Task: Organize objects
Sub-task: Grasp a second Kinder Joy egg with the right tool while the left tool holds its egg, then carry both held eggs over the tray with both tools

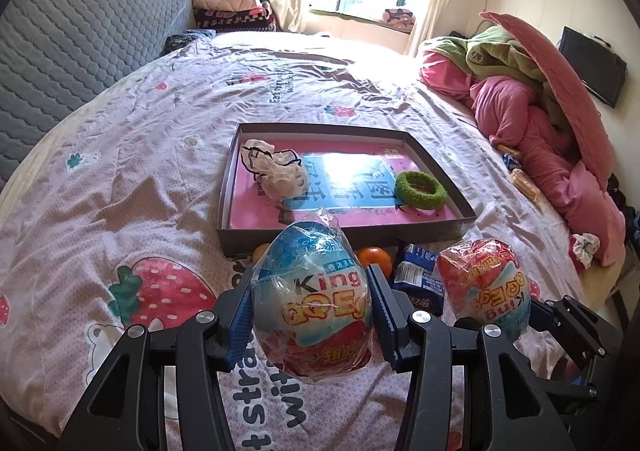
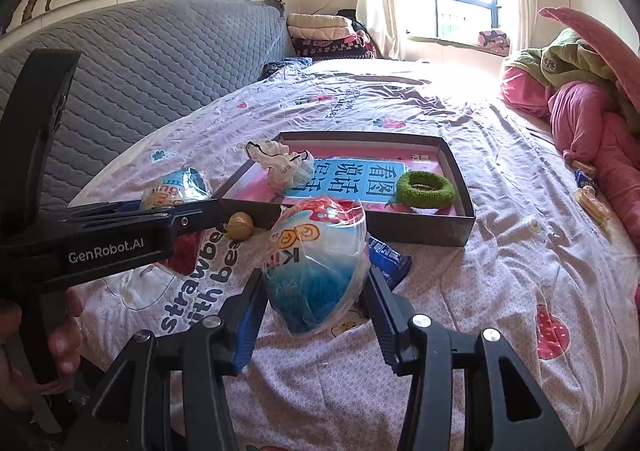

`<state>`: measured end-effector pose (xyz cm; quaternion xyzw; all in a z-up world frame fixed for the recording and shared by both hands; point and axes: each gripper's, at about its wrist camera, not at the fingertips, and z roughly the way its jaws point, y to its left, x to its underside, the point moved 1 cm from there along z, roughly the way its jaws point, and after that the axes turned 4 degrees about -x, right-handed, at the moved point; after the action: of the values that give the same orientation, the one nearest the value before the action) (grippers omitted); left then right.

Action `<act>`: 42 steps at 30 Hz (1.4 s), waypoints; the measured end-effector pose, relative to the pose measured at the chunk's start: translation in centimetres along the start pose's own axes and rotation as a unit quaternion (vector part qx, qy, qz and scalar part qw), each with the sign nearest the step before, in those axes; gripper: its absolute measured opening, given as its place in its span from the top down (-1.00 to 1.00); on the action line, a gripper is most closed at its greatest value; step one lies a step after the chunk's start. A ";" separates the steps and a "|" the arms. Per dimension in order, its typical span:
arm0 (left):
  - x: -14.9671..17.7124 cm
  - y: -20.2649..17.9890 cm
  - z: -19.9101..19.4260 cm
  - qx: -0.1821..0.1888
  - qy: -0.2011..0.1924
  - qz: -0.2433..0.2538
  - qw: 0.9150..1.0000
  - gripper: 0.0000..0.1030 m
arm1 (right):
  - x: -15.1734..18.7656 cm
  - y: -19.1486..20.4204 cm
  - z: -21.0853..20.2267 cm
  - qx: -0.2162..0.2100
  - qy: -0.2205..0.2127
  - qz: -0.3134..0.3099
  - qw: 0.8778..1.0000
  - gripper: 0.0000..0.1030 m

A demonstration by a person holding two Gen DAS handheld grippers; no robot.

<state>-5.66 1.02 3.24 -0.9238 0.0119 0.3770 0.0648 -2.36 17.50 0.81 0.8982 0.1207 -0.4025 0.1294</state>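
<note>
My left gripper (image 1: 312, 291) is shut on a plastic-wrapped toy egg (image 1: 316, 315), blue end up, held above the bedsheet. In the right wrist view my right gripper (image 2: 316, 283) is shut on a second wrapped egg (image 2: 320, 263), red end up. Each view also shows the other hand's egg (image 1: 484, 283) (image 2: 176, 191) off to the side. Just beyond both sits a shallow dark tray (image 1: 344, 237) (image 2: 460, 229) holding a pink and blue book, a green fuzzy ring (image 1: 420, 191) (image 2: 426, 189) and a crumpled white bag (image 1: 276, 171) (image 2: 280, 163).
Two oranges (image 1: 374, 257) and a blue snack packet (image 1: 418, 277) (image 2: 390, 257) lie against the tray's near wall, a brownish ball (image 2: 240, 226) beside it. A pink quilt pile (image 1: 540, 131) and wrapped snacks (image 1: 524, 181) fill the bed's right side. A grey quilted board (image 1: 80, 43) stands left.
</note>
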 end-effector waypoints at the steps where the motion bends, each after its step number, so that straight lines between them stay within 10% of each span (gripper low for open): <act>1: -0.1 -0.1 -0.3 0.000 -0.004 0.000 1.000 -0.03 | -0.1 0.0 -0.2 0.001 -0.003 0.000 1.000 0.03; 42: -4.6 -1.5 3.7 0.004 -0.018 0.017 1.000 -0.03 | -5.8 -4.1 1.8 0.041 -0.038 -0.011 0.998 0.03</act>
<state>-11.39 2.90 4.04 -0.9164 0.0274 0.3945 0.0621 -8.68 20.13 3.52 0.8852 0.1091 -0.4428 0.0921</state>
